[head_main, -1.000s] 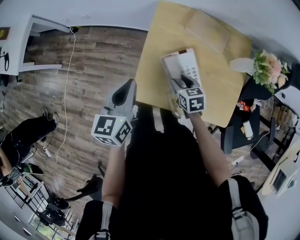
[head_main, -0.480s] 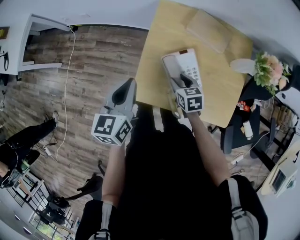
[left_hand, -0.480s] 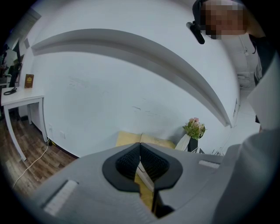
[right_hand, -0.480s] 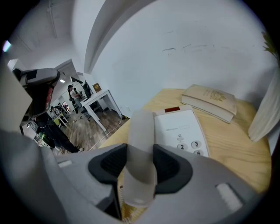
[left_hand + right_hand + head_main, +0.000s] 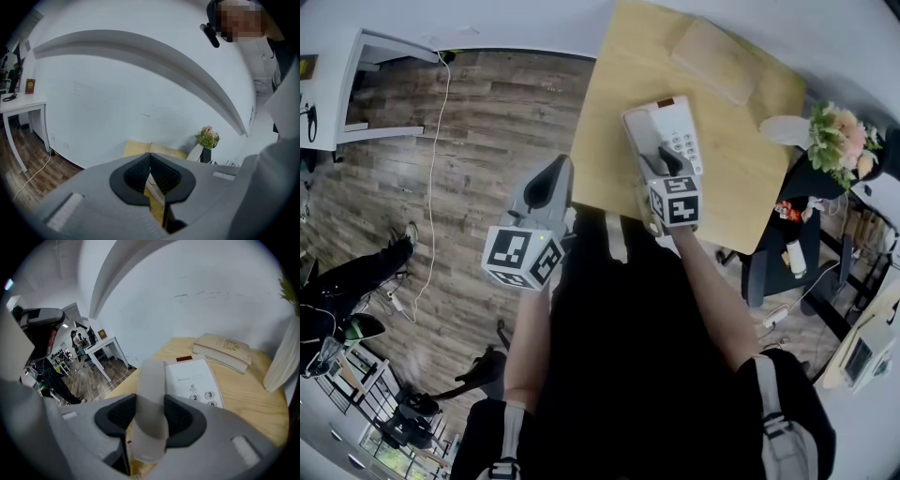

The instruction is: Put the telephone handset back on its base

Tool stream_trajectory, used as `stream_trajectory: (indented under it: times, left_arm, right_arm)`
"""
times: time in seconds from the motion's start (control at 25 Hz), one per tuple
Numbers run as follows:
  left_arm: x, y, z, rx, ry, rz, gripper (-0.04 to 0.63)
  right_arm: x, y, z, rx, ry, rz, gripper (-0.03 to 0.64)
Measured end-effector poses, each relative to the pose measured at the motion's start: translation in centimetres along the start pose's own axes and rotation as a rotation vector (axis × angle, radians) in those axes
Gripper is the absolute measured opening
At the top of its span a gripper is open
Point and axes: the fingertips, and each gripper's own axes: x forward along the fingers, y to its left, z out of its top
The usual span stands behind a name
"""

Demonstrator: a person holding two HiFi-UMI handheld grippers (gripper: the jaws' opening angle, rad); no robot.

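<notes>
White handset (image 5: 151, 380) is clamped between the jaws of the right gripper (image 5: 150, 420), at the left side of its base (image 5: 194, 378) on the wooden table (image 5: 253, 394). Left gripper (image 5: 150, 174) has its jaws together, holding nothing.

Bare table (image 5: 605, 112) is noted left of the telephone base (image 5: 680, 131), upper centre of frame, giving free passage along that edge. A book (image 5: 717, 61) lies behind the base at upper right, apart from it. A flower bouquet (image 5: 836, 136) stands at the table's right edge. The base's left side is taken up by the handset (image 5: 639, 141), clamped in the right gripper (image 5: 661, 167). The left gripper (image 5: 548, 187), jaws together, is held over open floor (image 5: 487, 122).
</notes>
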Motion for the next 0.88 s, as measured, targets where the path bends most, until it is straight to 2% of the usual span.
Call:
stream_trajectory:
  times: [0.44,0.88]
  left_arm:
    - [-0.3,-0.4,-0.5,0.0,0.009,0.0,0.011]
    - [-1.0,-0.9,-0.6,0.002,0.001,0.005,0.011]
  right_arm:
    - [0.0,0.1,-0.2,-0.019,0.007,-0.016,0.193]
    - [-0.9,0.1,0.6,-0.01,-0.029,-0.002,0.195]
